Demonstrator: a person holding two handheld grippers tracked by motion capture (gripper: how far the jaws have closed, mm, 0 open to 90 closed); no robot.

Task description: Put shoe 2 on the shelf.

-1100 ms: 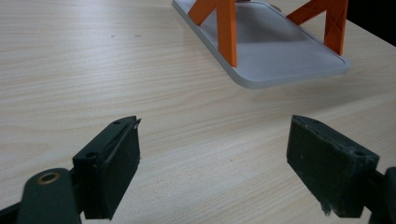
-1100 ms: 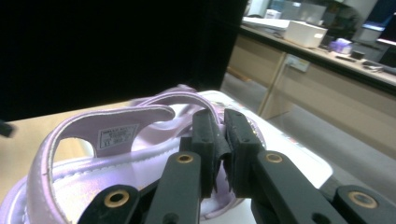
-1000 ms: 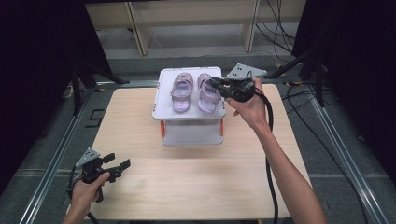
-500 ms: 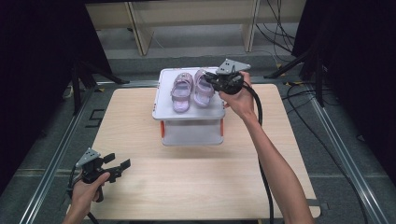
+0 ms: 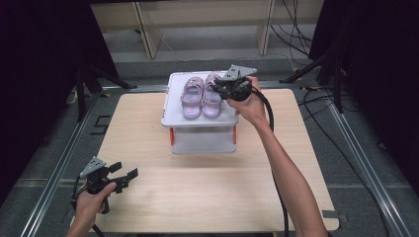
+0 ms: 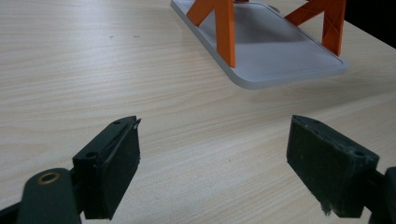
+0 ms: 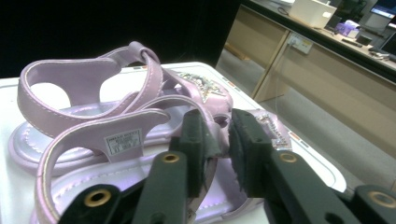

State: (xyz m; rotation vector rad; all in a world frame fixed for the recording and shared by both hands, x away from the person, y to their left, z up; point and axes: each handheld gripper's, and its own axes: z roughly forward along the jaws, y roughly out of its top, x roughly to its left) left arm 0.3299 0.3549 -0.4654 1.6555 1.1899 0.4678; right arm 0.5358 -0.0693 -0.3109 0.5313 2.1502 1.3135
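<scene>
Work in hand: placing a pair of lilac child's sandals on the white top of a small orange-legged rack (image 5: 174, 114); both sandals lie there side by side, toes toward the person.
Right sandal (image 5: 212, 97): nearer the right gripper; its long axis runs from the far edge of the rack top toward the near edge.
Left sandal (image 5: 191, 98): just beside its mate, touching or nearly so.
Right gripper (image 5: 223, 89): at the right sandal's outer side; in the right gripper view its jaws have just been opening and stand a narrow gap apart (image 7: 223, 140), a bit of strap between them, apparently no longer pinched.
Left gripper (image 5: 129, 174): wide open, holding nothing, low over the table's (image 5: 197, 197) near left corner, well apart from the rack; jaws spread in its own view (image 6: 212, 158).
Nearer hand: the right, by far.
Edges: the right sandal sits close to the rack top's right edge.
Open room: up and to the right of the rack, so a withdrawal that way looks safest.
</scene>
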